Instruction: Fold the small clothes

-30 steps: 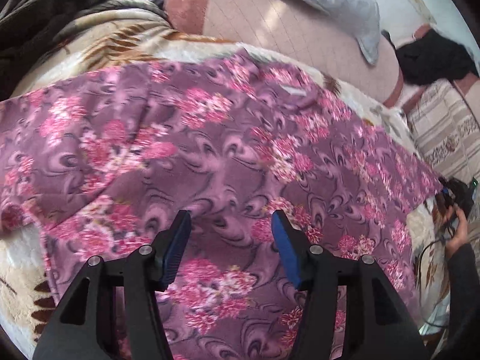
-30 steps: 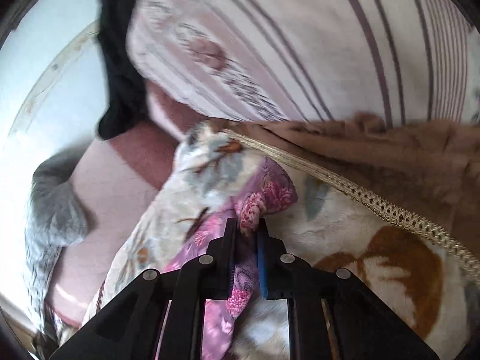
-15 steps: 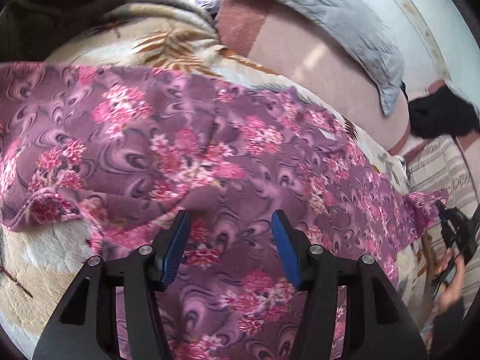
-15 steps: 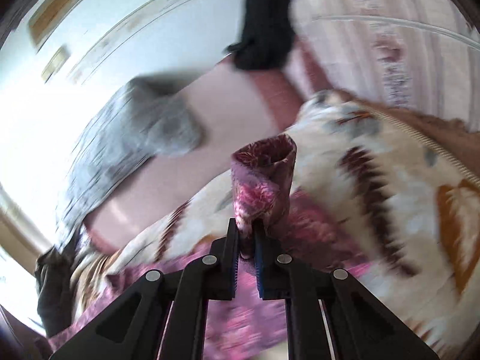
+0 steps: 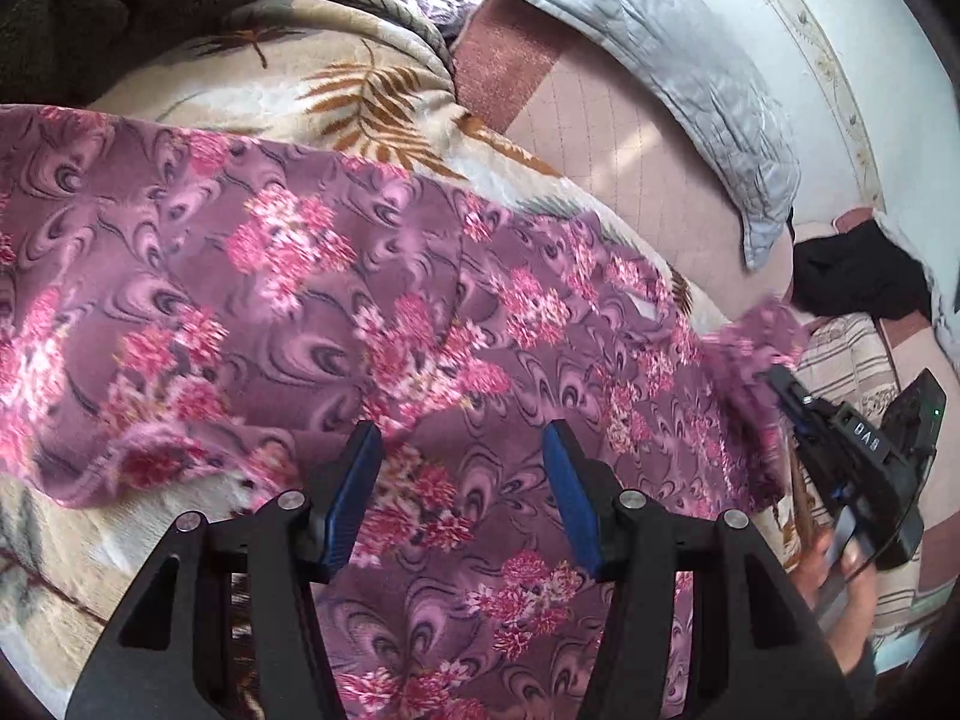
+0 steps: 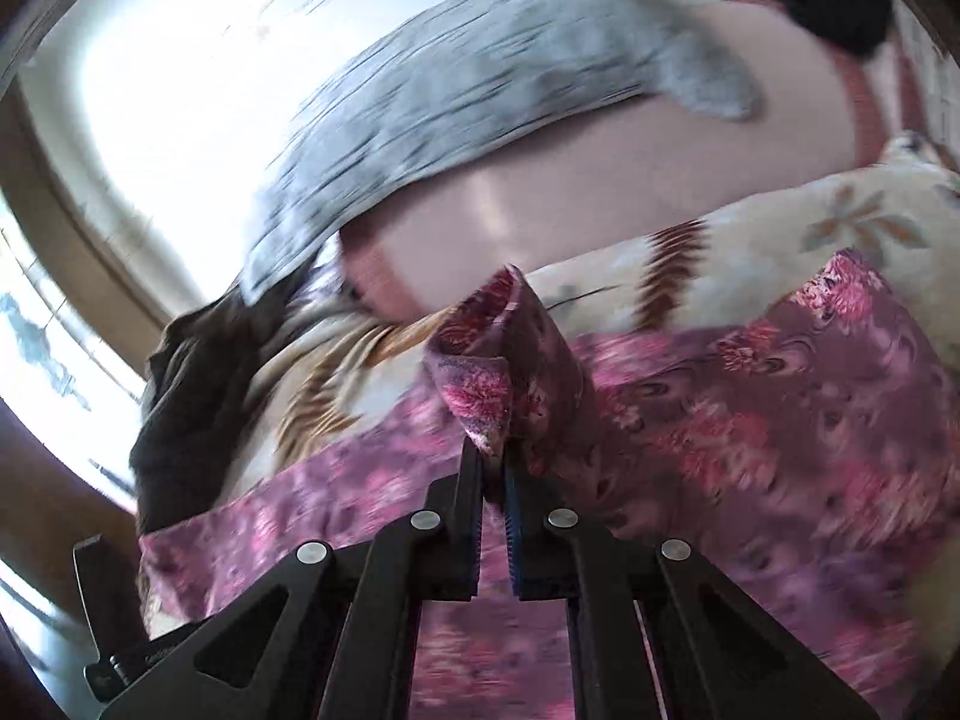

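Right wrist view alone shows right gripper (image 6: 493, 468) pinching a sleeve of the purple floral garment (image 5: 336, 300); left gripper (image 5: 462, 474) gapes empty over its rumpled spread.

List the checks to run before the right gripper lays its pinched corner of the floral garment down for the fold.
1. Right gripper shut on a corner of the floral garment: ok.
2. Left gripper open above the garment, holding nothing: ok.
3. Garment lying flat on the blanket: not ok, its near-left edge is rumpled.
4. Landing area free of other items: ok.
5. Fold line aligned: cannot tell.
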`<state>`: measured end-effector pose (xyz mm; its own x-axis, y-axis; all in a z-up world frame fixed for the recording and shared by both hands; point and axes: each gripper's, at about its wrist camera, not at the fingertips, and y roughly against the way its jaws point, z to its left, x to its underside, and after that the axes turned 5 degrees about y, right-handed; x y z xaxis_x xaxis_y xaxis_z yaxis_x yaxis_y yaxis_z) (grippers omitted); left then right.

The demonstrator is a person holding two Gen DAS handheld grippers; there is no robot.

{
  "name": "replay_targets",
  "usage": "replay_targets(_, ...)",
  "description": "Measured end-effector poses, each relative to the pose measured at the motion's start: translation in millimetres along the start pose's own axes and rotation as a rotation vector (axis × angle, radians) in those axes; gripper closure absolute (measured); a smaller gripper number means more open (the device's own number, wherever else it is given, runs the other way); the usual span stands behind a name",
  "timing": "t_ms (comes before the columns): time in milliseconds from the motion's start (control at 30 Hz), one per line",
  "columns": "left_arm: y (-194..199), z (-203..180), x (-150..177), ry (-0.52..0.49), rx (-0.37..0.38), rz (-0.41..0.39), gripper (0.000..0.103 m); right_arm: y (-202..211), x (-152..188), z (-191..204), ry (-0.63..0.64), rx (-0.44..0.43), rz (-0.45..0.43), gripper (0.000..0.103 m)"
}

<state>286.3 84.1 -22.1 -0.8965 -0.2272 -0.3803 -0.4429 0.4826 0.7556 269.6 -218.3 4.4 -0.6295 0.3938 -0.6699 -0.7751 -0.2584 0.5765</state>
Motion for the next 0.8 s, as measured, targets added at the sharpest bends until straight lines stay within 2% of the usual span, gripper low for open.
replay_targets(133, 6.6, 12.1, -8.3, 0.035, 0.022, -0.005, 0.048, -31.4, 25.0, 58.8, 0.073, -0.076, 0.068, 0.097)
replay_targets(267, 10.5, 22.3, -13.2, 0.072, 0.051, -0.009, 0.049, -58.3, 51.5, 93.3, 0.071, -0.172, 0.145, 0.097)
replay_targets(333, 9.2, 25.6, -14.5, 0.089, 0.073, -0.001, 0.048, -73.5, 68.4, 105.3, 0.077, -0.188, 0.226, 0.085)
replay_targets(400, 7.0, 26.8, -14.1, 0.093, 0.093, 0.012, 0.044, -81.3, 88.3, 111.0, 0.099, -0.17, 0.296, 0.083)
replay_targets(467, 3.6, 26.0, -12.9, 0.104, 0.126, 0.03, 0.039, -72.5, 98.8, 109.8, 0.117, -0.186, 0.314, 0.08)
replay_targets(533, -2.3, 22.3, -10.3, 0.112, 0.166, 0.063, 0.033, -52.5, 99.4, 101.5, 0.134, -0.187, 0.273, 0.072)
replay_targets(633, -15.5, 11.4, -3.1, 0.096, 0.187, 0.117, 0.026, -8.4, 93.1, 69.6, 0.097, -0.148, 0.121, 0.064)
replay_targets(733, -31.9, -3.1, 5.0, 0.06, 0.172, 0.161, 0.026, 31.9, 82.5, 8.5, -0.061, -0.016, -0.036, 0.062)
replay_targets(800, -35.5, -15.2, 7.0, 0.028, 0.135, 0.132, 0.026, 57.6, 77.9, -38.8, -0.195, 0.088, -0.144, 0.062)
